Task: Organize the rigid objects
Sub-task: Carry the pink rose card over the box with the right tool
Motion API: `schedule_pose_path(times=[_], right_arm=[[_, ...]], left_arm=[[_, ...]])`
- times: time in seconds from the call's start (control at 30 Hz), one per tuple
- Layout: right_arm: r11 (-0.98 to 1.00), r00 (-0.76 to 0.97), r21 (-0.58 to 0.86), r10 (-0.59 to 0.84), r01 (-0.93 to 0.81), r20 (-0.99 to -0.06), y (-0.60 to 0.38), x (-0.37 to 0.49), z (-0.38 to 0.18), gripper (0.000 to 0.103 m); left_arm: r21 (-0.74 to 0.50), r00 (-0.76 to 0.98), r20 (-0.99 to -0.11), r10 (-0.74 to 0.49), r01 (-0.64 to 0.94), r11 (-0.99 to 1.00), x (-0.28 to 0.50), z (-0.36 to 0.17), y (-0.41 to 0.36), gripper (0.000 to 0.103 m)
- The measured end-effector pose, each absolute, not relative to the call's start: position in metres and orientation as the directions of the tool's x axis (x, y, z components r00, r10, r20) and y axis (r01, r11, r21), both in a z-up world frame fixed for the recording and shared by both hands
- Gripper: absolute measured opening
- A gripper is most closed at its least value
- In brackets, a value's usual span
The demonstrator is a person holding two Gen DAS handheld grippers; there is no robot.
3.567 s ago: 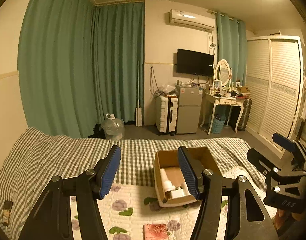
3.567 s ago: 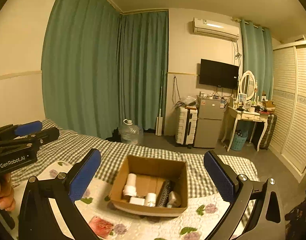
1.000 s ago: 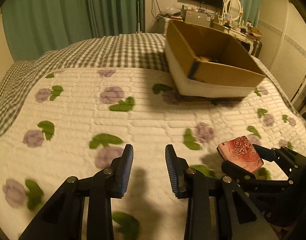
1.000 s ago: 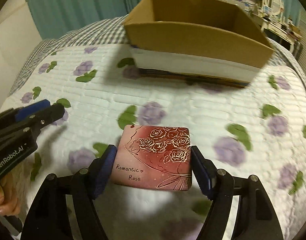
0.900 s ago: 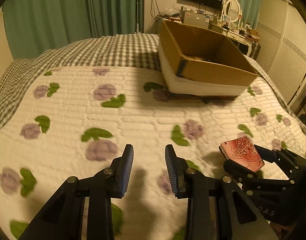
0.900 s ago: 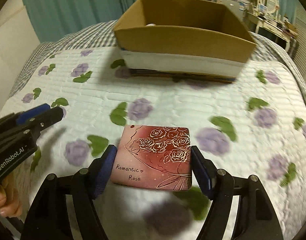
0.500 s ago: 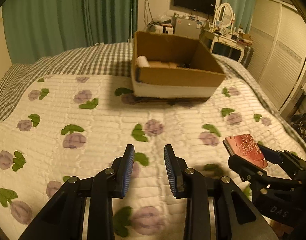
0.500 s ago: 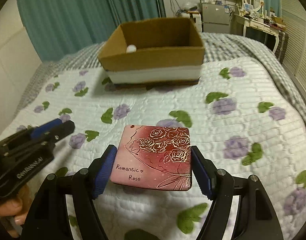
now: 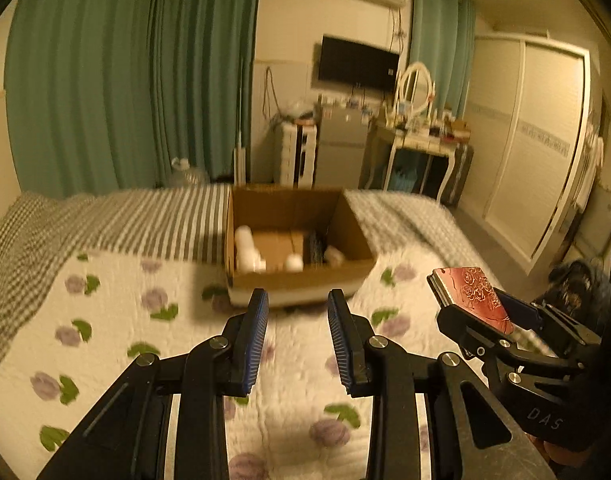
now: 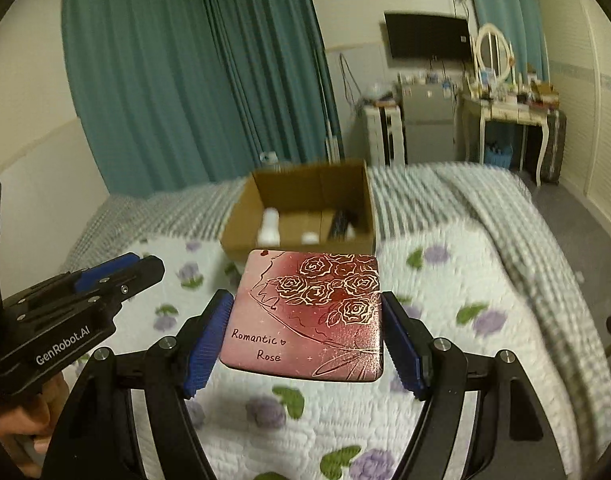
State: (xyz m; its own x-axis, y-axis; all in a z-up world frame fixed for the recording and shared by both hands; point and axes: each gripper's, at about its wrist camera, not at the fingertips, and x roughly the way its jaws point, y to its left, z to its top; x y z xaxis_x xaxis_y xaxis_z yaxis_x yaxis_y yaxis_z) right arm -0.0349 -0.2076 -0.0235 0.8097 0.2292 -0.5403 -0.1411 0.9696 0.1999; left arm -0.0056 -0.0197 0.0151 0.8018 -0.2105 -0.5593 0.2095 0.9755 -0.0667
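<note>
My right gripper [image 10: 305,316] is shut on a flat red "Romantic Rose" box [image 10: 305,312] and holds it level above the quilt, short of the cardboard box [image 10: 305,188]. The red box also shows in the left wrist view [image 9: 471,294], right of my left gripper. My left gripper [image 9: 297,320] is empty, its jaws a narrow gap apart, pointing at the cardboard box [image 9: 293,216]. That box sits on the bed and holds white bottles [image 9: 245,248] and a dark item [image 9: 315,246]. The left gripper shows in the right wrist view [image 10: 105,276] at the left.
The bed has a white floral quilt [image 9: 105,320] and a grey checked blanket [image 9: 145,216] behind the box. Green curtains [image 9: 125,80], a small fridge [image 9: 341,152], a dressing table [image 9: 421,148] and a wardrobe [image 9: 537,140] stand beyond. A dark bag [image 9: 577,292] lies on the floor at the right.
Both grippers have risen and tilted up, so the room and the inside of the cardboard box now show. The right gripper has lifted the red box off the quilt.
</note>
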Motion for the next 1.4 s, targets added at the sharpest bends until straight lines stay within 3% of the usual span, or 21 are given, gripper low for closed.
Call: schedule_pose_path(times=[0.37, 0.57, 0.77, 1.13, 1.4], right_arm=[[0.975, 0.901, 0.154, 0.207, -0.159, -0.381, -0.206, -0.027, 0.064, 0.073], [0.976, 0.928, 0.128, 0.206, -0.174, -0.311, -0.192, -0.006, 0.093, 0.073], [0.977, 0.944, 0.115, 0.204, -0.180, -0.261, -0.182, 0.026, 0.107, 0.073], [0.976, 0.935, 0.078, 0.219, -0.205, -0.280, -0.172, 0.102, 0.082, 0.073], [0.975, 0.898, 0.054, 0.221, -0.216, -0.381, -0.156, 0.158, 0.023, 0.073]], left_arm=[[-0.063, 0.883, -0.409, -0.231, 0.225, 0.972, 0.006, 0.084, -0.008, 0.032], [-0.101, 0.896, -0.380, -0.229, 0.206, 0.973, 0.037, 0.096, 0.001, 0.032], [-0.022, 0.927, -0.339, -0.164, 0.167, 0.986, 0.075, 0.094, 0.005, 0.032], [-0.037, 0.909, -0.391, -0.143, 0.140, 0.989, 0.149, 0.058, 0.013, 0.032], [-0.067, 0.853, -0.495, -0.165, 0.152, 0.986, 0.196, 0.003, 0.018, 0.032]])
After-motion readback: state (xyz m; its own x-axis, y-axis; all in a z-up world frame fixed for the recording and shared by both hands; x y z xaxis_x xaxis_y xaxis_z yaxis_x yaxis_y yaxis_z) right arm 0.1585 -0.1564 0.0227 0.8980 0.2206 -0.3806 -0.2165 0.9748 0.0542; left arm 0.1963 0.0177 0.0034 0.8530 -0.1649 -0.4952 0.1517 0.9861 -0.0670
